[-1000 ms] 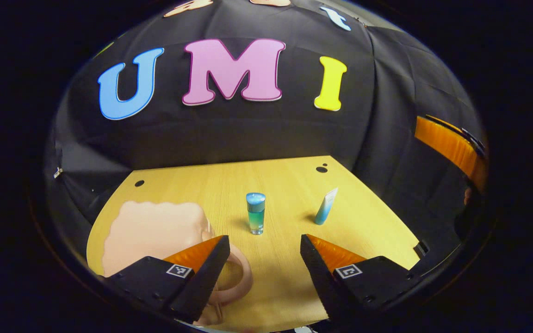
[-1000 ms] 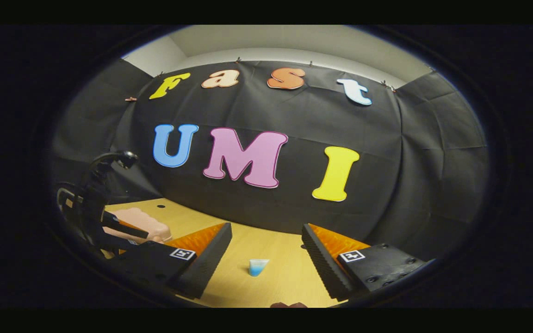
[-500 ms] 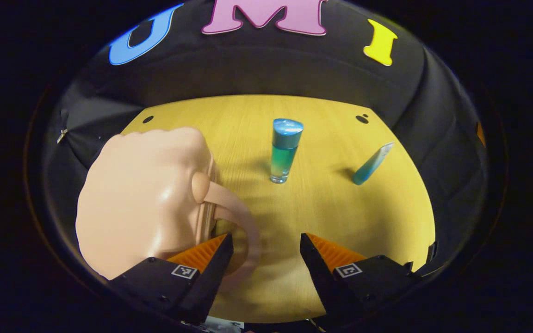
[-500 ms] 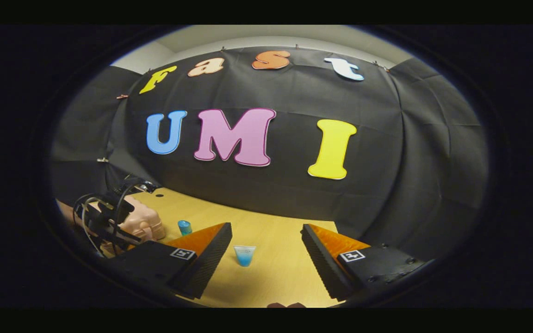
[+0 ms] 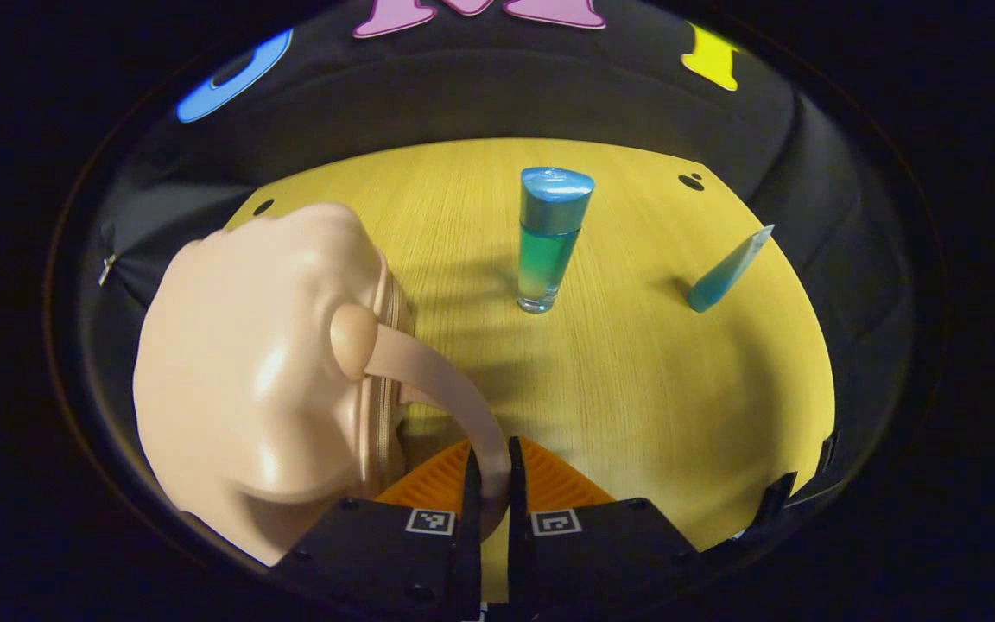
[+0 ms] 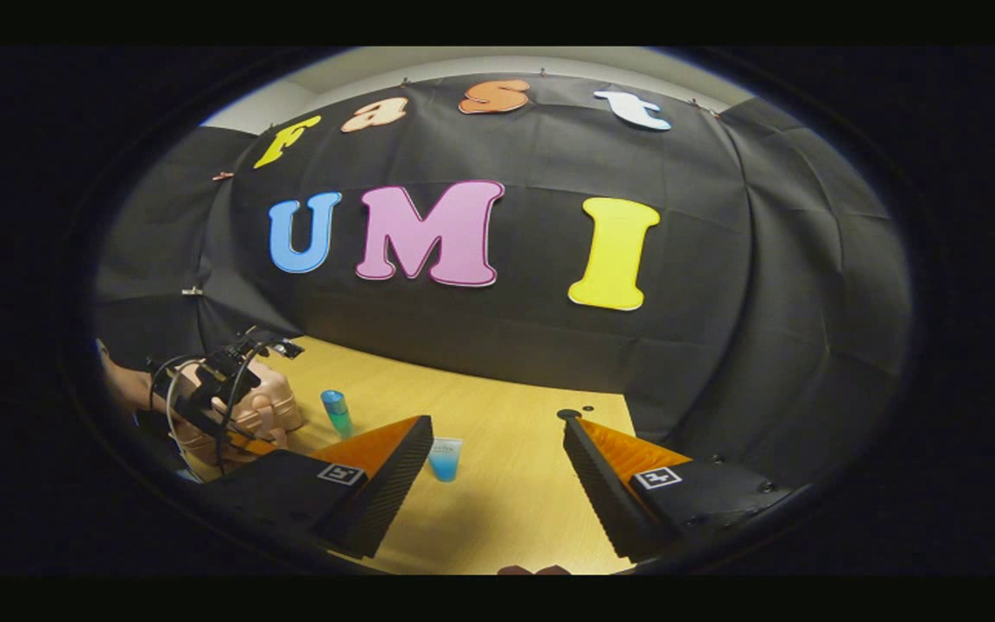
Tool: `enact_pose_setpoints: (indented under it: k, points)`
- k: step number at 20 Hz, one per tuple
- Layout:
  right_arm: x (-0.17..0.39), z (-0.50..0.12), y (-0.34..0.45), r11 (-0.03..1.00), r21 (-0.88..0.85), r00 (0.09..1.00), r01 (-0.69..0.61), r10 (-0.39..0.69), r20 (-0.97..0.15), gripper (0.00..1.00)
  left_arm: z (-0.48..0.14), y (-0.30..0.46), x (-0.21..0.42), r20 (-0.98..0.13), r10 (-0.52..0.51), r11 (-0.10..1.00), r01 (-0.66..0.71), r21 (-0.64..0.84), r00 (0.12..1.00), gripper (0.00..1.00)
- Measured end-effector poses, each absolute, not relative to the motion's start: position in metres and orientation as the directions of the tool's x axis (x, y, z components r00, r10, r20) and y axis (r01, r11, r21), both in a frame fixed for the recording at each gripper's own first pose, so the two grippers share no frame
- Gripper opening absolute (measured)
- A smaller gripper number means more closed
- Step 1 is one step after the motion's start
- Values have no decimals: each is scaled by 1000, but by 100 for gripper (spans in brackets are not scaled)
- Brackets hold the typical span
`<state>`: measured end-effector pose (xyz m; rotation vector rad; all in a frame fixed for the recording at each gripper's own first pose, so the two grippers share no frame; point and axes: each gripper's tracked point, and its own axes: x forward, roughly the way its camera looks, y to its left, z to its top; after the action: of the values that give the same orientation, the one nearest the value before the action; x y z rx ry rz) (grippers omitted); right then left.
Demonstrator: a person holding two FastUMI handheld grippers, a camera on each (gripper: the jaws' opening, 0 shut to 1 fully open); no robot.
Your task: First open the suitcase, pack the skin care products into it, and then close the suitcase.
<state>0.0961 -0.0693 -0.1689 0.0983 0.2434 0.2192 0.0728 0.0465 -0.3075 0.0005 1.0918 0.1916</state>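
A small peach suitcase [image 5: 256, 371] stands at the left of the wooden table [image 5: 636, 389], its two halves together along the zip seam. Its curved handle [image 5: 437, 380] reaches toward me, and my left gripper [image 5: 489, 453] is shut on the handle's end. A blue-green bottle [image 5: 548, 238] stands upright mid-table, and a blue tube [image 5: 726, 269] stands on its cap to the right. In the right gripper view, my right gripper [image 6: 496, 425] hangs open above the table with nothing between its fingers. The tube [image 6: 445, 458] stands just beyond its left finger, with the bottle [image 6: 336, 412] and suitcase [image 6: 269, 406] farther left.
The black booth wall [image 6: 722, 285] closes in the table's far and right sides. A person's hand [image 6: 122, 389] is at the far left of the right gripper view, beside the suitcase. Bare tabletop [image 6: 515, 501] lies under the right gripper.
My left gripper went from open to shut on the suitcase handle after dropping toward it. The right gripper has turned a little, so the tube now sits nearer its left finger.
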Motion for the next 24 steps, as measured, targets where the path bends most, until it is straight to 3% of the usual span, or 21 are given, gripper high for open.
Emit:
enact_pose_setpoints:
  k: [3, 6, 13, 18, 21, 24]
  points:
    - [98, -170, -70, 970, 130, 946, -203, 229, -228, 96, -279, 46, 74, -881, 144, 984, -159, 79, 450, 10]
    - [100, -170, -63, 968, 132, 944, -214, 240, -228, 96, -229, 50, 74, -864, 91, 987, -157, 13, 495, 13]
    - [109, -143, -22, 967, 129, 949, -218, 241, -202, 96, -98, 134, 51, -762, 91, 986, -167, -23, 641, 13]
    - [112, -111, 26, 974, 165, 966, -153, 183, -185, 96, -33, 263, 12, -642, 226, 970, -227, 83, 733, 13]
    - [116, -97, 58, 975, 181, 968, -129, 163, -190, 96, -28, 370, -19, -594, 378, 925, -306, 224, 710, 12]
    - [120, -86, 81, 979, 163, 970, -119, 150, -193, 96, -51, 452, -30, -584, 426, 905, -345, 251, 691, 12]
